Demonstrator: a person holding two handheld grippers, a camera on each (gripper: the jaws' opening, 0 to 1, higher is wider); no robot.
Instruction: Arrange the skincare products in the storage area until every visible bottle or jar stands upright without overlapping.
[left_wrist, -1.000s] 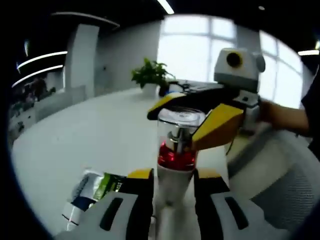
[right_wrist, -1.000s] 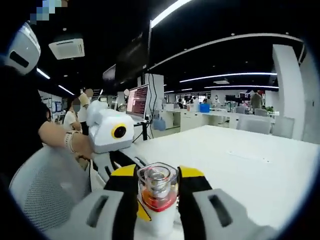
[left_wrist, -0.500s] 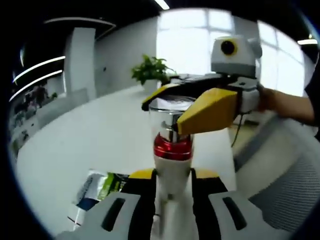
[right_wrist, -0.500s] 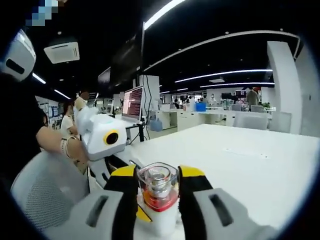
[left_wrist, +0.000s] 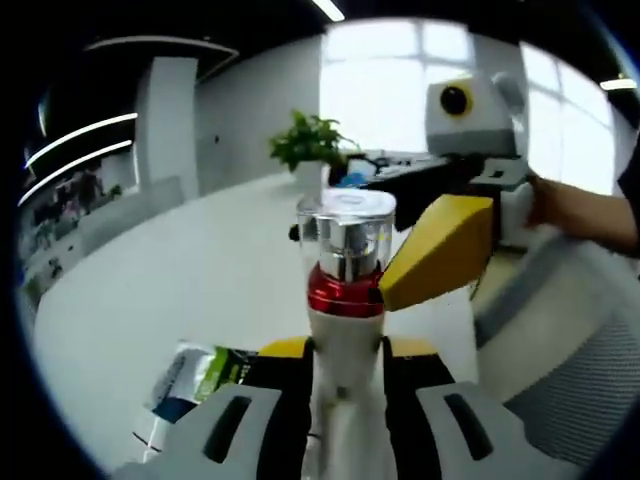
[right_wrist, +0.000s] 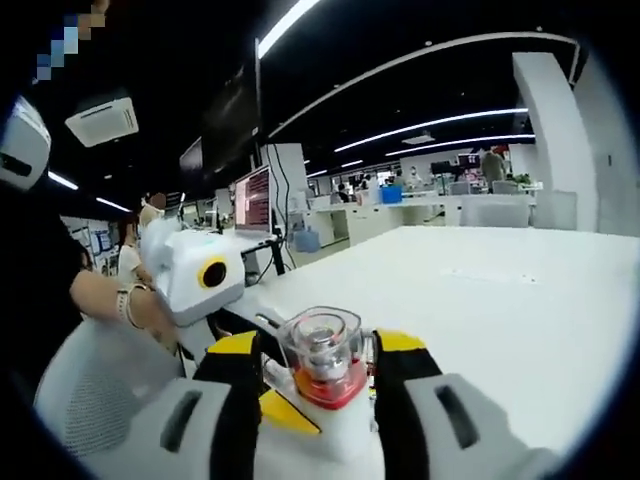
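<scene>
At the centre of the left gripper view, you are holding a white pump bottle (left_wrist: 345, 320) upright, its body clamped between the left gripper (left_wrist: 345, 375) jaws, its red collar and clear cap rising above them. Your right gripper (left_wrist: 440, 245), reaching in from the right, is standing with its jaws either side of the cap; in the right gripper view the right gripper (right_wrist: 325, 375) is bracketing that cap at lower centre, though contact cannot be told. A boxed product (left_wrist: 185, 385) is lying flat on the white table (left_wrist: 190, 270) at the lower left of the left gripper view, while the right gripper view is taking in a monitor (right_wrist: 252, 200) at left.
</scene>
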